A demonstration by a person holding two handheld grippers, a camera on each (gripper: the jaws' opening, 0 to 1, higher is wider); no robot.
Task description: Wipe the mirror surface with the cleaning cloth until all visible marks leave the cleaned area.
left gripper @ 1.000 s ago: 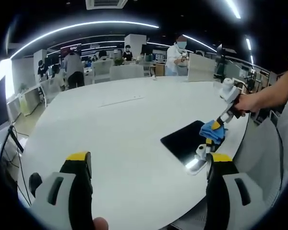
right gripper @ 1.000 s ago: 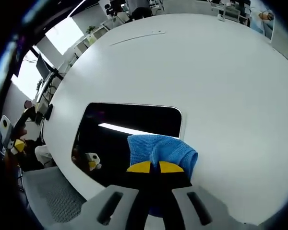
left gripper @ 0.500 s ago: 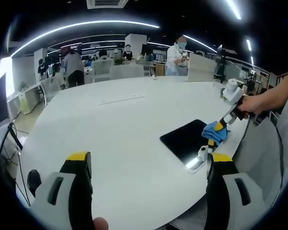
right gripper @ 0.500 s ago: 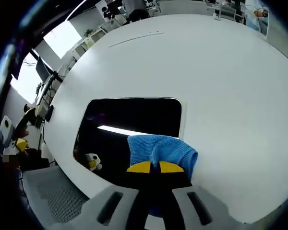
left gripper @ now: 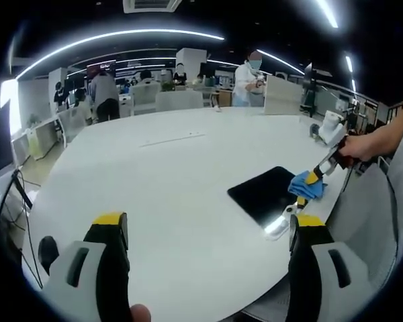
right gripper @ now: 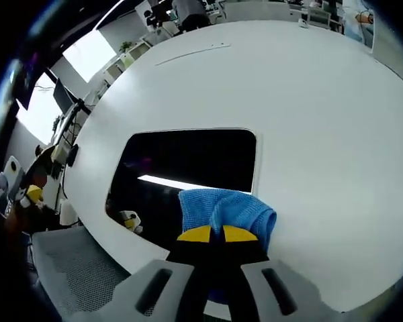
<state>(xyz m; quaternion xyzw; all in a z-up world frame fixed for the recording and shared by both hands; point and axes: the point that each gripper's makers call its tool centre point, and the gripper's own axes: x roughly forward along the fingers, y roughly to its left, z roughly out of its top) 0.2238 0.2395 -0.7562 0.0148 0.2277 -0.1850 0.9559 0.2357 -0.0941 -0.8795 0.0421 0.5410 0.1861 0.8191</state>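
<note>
Lying flat near the edge of the white worktop (left gripper: 161,188), the mirror (right gripper: 188,164) is a dark rectangle with rounded corners, its glass black except for a reflected strip of ceiling light. The blue cloth (right gripper: 225,211) is bunched in the right claw (right gripper: 210,234), whose yellow-tipped jaws are pinched shut on it, pressing it onto the mirror's near edge; in the left gripper view the cloth (left gripper: 307,186) sits at the mirror's (left gripper: 269,194) edge toward the person's hand (left gripper: 357,147). Since a second ago the cloth has slid toward that edge, leaving more bare glass showing. The left claw (left gripper: 208,231) hangs over the worktop with jaws spread wide, holding nothing.
</note>
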